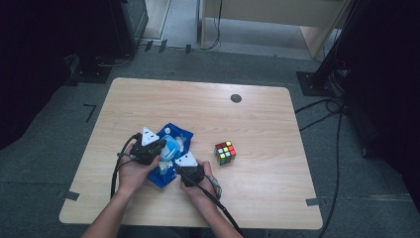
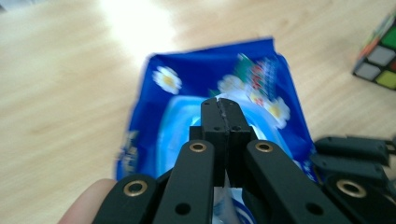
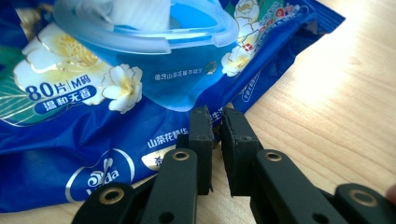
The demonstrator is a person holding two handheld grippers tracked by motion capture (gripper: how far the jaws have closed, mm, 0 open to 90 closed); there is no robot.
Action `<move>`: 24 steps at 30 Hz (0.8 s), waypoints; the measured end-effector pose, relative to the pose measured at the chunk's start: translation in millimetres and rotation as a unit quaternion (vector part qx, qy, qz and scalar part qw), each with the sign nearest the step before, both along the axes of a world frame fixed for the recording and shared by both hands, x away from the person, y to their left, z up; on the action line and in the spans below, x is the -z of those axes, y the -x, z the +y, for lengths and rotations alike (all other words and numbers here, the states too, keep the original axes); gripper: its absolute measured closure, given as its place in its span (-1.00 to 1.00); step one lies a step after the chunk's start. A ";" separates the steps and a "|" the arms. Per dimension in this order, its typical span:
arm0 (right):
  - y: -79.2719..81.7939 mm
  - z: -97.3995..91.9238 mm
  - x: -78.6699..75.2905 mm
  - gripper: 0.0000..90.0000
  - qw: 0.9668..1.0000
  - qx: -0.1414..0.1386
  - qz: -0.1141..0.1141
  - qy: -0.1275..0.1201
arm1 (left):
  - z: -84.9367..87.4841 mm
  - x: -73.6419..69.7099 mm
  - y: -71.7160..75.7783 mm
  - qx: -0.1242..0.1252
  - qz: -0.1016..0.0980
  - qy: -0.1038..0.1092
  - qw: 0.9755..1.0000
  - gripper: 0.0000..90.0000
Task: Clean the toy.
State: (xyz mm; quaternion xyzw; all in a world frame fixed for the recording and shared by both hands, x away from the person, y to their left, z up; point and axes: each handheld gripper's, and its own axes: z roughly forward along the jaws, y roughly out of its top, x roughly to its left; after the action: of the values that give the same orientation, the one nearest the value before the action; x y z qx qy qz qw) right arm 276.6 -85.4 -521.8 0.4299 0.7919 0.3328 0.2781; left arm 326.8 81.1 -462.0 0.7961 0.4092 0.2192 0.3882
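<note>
Two grippers work on one blue wipes pack [image 1: 171,156] near the front of the wooden table [image 1: 257,124].

Left gripper [image 2: 219,109]: the jaws are pressed together with no gap visible between the pads. No earlier picture accompanies this moment, so only the closed position is reported. The tips sit directly over the pack's pale blue lid [image 2: 180,126]. Whether a thin piece of the pack or a wipe is caught between the pads cannot be told; the closed tips cover that spot. The pack's far end, printed with white daisies, extends beyond the tips. A coloured puzzle cube [image 2: 380,58] stands on the table further out and to one side of the jaws, well apart from the pack.

Right gripper [image 3: 217,116]: the jaws stand almost together, with a narrow slit between the pads. The pack's near edge runs across just beyond the tips and appears to enter the slit, so the pads seem to pinch the wrapper's edge. The lid [image 3: 154,32], translucent and hinged up, lies beyond and above the jaws, with white material [image 3: 135,11] showing under it.

In the high view, each hand holds its gripper at one side of the pack: left hand [image 1: 131,171] and right hand [image 1: 198,183].
</note>
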 end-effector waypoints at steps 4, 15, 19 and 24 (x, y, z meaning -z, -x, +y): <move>1.3 2.9 0.1 0.86 1.000 0.001 -0.008 0.019 | 3.6 -16.2 0.2 0.009 -0.010 0.043 0.999 1.00; 3.3 6.3 0.6 0.87 0.999 0.000 -0.018 0.038 | 28.8 -52.3 -1.2 0.005 -0.041 0.144 0.989 1.00; 3.9 7.4 1.1 0.86 0.999 0.001 -0.022 0.043 | 18.6 -40.5 -4.9 0.021 -0.002 0.112 0.993 0.94; 3.6 6.7 1.1 0.86 0.999 -0.002 -0.023 0.043 | 4.6 -25.6 -14.5 -0.030 0.002 0.099 0.995 0.34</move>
State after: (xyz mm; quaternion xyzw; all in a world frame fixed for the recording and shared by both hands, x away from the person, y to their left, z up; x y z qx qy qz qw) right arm 273.0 -78.7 -522.8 0.4084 0.7996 0.3091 0.3136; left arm 341.3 85.6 -436.4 0.7421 0.4531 0.1873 0.4571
